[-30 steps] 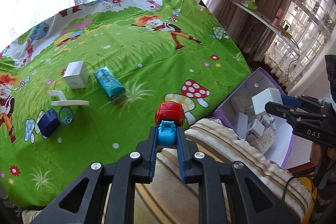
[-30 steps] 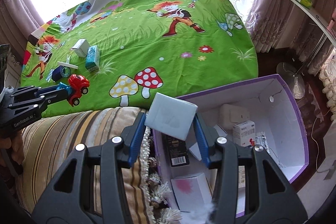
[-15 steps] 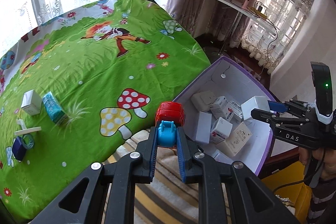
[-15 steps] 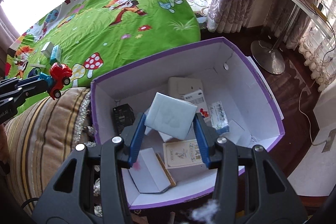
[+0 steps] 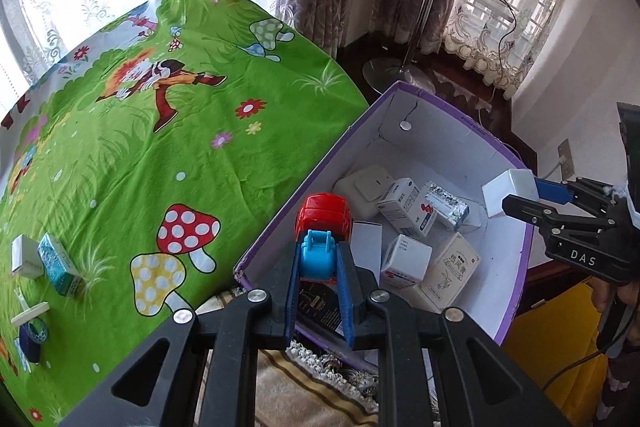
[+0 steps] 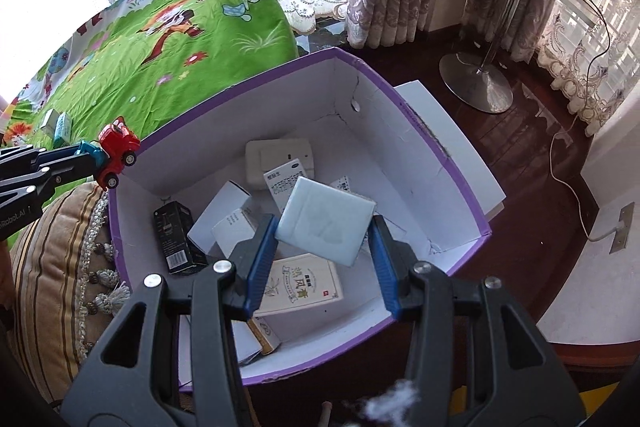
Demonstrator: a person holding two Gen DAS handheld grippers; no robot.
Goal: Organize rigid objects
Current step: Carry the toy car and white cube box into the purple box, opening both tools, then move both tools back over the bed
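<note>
My left gripper (image 5: 319, 267) is shut on a red and blue toy truck (image 5: 322, 227), held over the near left rim of the purple box (image 5: 280, 227). From the right wrist view the toy truck (image 6: 116, 151) hangs just at the box's left corner. My right gripper (image 6: 324, 247) is shut on a pale blue-white box (image 6: 325, 223), tilted, above the inside of the purple box (image 6: 440, 147). In the left wrist view that white box (image 5: 508, 191) sits over the far right rim. Several small cartons (image 6: 296, 283) lie on the box floor.
A green cartoon cloth (image 5: 160, 147) covers the table; a teal carton (image 5: 60, 265), a white carton (image 5: 24, 257) and a tape roll (image 5: 34, 331) remain at its left. A striped cushion (image 6: 60, 267) lies beside the box. A stand's round metal base (image 6: 476, 79) is on the dark floor.
Both grippers have swung right from above the table and cushion to over the purple box, each keeping its object; the truck now reaches the box's rim and the white box hangs over its interior.
</note>
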